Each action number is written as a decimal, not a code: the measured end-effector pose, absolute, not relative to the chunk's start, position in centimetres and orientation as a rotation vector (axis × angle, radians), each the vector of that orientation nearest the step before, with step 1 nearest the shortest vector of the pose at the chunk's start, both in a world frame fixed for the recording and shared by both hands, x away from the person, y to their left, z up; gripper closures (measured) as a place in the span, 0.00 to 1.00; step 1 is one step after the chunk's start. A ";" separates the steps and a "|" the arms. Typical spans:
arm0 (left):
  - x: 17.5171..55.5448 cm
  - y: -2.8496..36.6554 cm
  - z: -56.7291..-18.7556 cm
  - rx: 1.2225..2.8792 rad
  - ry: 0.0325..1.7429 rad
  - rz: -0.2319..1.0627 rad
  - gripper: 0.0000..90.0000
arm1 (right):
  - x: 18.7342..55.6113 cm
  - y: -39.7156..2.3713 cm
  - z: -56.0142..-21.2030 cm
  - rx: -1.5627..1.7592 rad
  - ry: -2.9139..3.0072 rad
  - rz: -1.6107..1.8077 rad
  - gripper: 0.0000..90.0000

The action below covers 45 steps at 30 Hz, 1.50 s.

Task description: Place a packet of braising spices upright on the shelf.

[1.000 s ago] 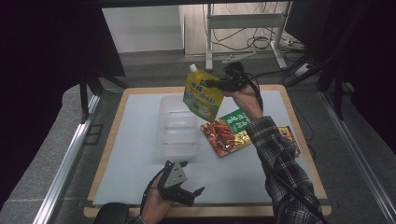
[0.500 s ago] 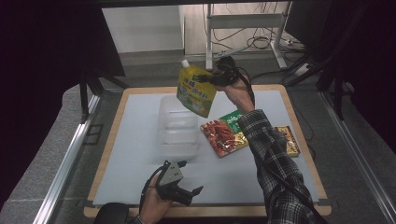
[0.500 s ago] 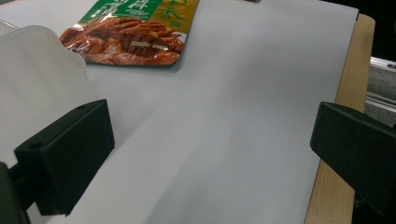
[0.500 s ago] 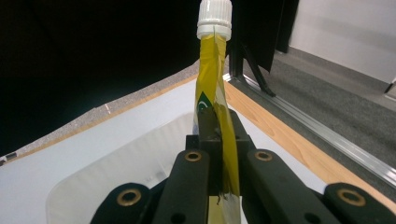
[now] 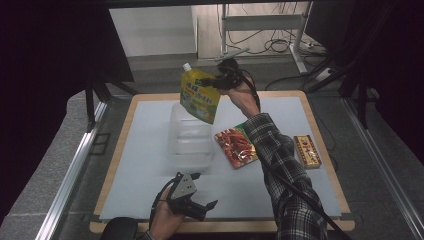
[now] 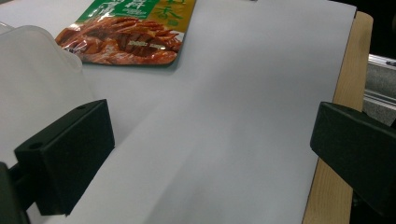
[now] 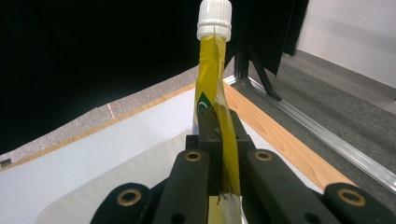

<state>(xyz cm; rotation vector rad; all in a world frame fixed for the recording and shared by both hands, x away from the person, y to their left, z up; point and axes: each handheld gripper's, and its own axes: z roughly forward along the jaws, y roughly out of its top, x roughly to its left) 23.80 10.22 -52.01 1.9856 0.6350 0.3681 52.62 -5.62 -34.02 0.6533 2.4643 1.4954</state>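
Clear plastic lidded container (image 5: 190, 137) sits mid-table on the white mat over the wooden-edged table (image 5: 320, 150). Yellow spouted stand-up pouch (image 5: 200, 95) hangs above container's far end, clamped in right gripper (image 5: 216, 82). Flat red-and-green food packet (image 5: 235, 146) lies just right of container; small red-and-gold box (image 5: 307, 151) further right, well apart. Left gripper (image 5: 197, 207) at near edge, in front of container.

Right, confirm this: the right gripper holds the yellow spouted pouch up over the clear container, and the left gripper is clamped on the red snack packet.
Not quite. The left gripper is open and holds nothing, as the left gripper view shows; the red snack packet lies on the table. The rest stands.
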 end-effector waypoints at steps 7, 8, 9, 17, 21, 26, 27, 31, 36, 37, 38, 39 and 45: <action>23.7 10.2 -52.0 1.985 0.630 0.367 0.00 | 53.1 -4.1 -34.6 0.641 2.483 1.470 0.99; 23.7 10.2 -52.0 1.986 0.629 0.366 0.00 | 53.1 -3.9 -34.8 0.642 2.489 1.460 0.99; 23.7 10.2 -52.0 1.987 0.628 0.365 0.00 | 53.3 -3.4 -35.4 0.640 2.503 1.448 0.99; 23.7 10.2 -52.0 1.990 0.626 0.363 0.00 | 53.6 -2.5 -36.8 0.654 2.544 1.401 0.99; 23.7 10.2 -51.9 1.987 0.627 0.365 0.00 | 53.7 -2.2 -37.8 0.666 2.562 1.384 0.99; 23.7 10.2 -51.9 1.988 0.625 0.365 0.00 | 54.0 -2.0 -38.5 0.670 2.555 1.413 0.99; 23.7 10.2 -51.9 1.988 0.626 0.365 0.00 | 54.0 -2.0 -38.6 0.679 2.559 1.405 0.99; 23.6 10.1 -52.0 1.986 0.628 0.361 0.00 | 53.9 -1.7 -39.1 0.685 2.560 1.415 0.99; 23.6 10.1 -51.9 1.996 0.623 0.369 0.00 | 53.7 -1.5 -39.1 0.688 2.570 1.403 0.97; 23.6 10.1 -51.9 1.998 0.623 0.370 0.00 | 53.7 -1.4 -39.0 0.681 2.577 1.384 0.95; 23.7 10.2 -51.9 1.998 0.627 0.374 0.00 | 53.6 -1.5 -38.9 0.666 2.572 1.370 0.87; 23.7 10.3 -51.9 1.995 0.630 0.376 0.00 | 53.6 -1.6 -38.8 0.667 2.561 1.380 0.81; 23.9 10.6 -51.8 1.978 0.642 0.372 0.00 | 53.4 -2.1 -38.6 0.676 2.531 1.360 0.58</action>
